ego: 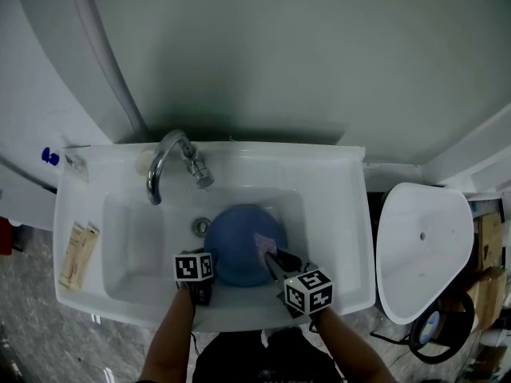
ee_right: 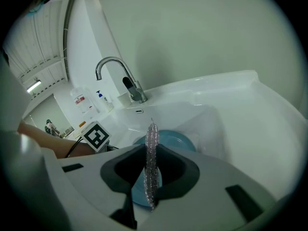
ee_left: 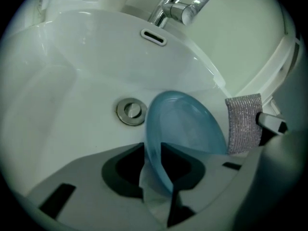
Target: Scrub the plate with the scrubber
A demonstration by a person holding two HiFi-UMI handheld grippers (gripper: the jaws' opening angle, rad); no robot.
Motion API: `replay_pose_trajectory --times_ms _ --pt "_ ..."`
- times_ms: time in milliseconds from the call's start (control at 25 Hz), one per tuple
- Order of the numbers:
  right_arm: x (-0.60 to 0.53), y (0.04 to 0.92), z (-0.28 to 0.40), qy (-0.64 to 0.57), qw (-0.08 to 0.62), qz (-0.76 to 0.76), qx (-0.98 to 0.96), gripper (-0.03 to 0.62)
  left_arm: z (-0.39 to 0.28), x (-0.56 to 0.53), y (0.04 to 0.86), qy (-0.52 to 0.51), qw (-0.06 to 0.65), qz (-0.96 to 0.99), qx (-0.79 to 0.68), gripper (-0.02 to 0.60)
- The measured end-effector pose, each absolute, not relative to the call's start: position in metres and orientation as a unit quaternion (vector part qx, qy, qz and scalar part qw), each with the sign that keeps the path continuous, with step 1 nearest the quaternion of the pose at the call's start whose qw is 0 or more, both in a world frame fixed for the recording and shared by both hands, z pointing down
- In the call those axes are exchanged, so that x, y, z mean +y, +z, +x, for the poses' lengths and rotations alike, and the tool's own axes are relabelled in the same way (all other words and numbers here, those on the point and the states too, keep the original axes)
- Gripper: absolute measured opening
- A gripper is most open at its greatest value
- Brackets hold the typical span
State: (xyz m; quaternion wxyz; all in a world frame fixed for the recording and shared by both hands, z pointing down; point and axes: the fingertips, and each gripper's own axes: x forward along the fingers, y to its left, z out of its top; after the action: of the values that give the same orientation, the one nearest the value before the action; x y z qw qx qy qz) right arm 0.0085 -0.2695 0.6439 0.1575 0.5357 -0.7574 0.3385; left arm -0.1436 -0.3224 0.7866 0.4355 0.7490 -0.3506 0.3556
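Currently the white moulded sink [ego: 351, 214] carries the round, translucent blue plate [ego: 239, 246] in its basin, toward the near edge and just beside the round metal drain [ego: 201, 227]. The plate is tilted up rather than lying flat. The left gripper [ee_left: 159, 177] is closed narrowly on the plate's near rim. The right gripper [ee_right: 150, 177] pinches the flat silver mesh scrubber [ee_right: 152, 162] edge-on, over the plate's face near its right side; contact with the plate cannot be confirmed. The main hazard is probably the rim-only hold: scrubbing pressure applied far from the left jaws could lever the plate, rotate it in the pads, or drop it against the basin wall. The smooth surface would likely aggravate slipping. The thin scrubber may fold or drag out of the right jaws, after which the bare jaw tips could strike the plate.
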Motion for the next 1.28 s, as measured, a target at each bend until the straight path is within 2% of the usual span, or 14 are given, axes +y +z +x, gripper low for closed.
replay_pose_trajectory --times_ms 80,280,680,1280 --pt "-0.268 0.643 0.009 0.337 0.16 0.536 -0.757 0.081 -0.146 -0.324 0.788 0.358 0.434 0.746 -0.357 0.087" --pt "-0.266 0.643 0.016 0.337 0.164 0.541 -0.753 0.081 -0.146 -0.325 0.789 0.36 0.433 0.743 -0.361 0.074" --pt "-0.268 0.632 0.02 0.33 0.155 0.535 -0.763 0.081 -0.147 -0.326 0.77 0.278 0.5 0.732 -0.37 0.029" --pt "-0.284 0.593 0.017 0.281 0.153 0.484 -0.815 0.081 -0.15 -0.319 0.706 0.222 0.516 0.722 -0.404 0.028"
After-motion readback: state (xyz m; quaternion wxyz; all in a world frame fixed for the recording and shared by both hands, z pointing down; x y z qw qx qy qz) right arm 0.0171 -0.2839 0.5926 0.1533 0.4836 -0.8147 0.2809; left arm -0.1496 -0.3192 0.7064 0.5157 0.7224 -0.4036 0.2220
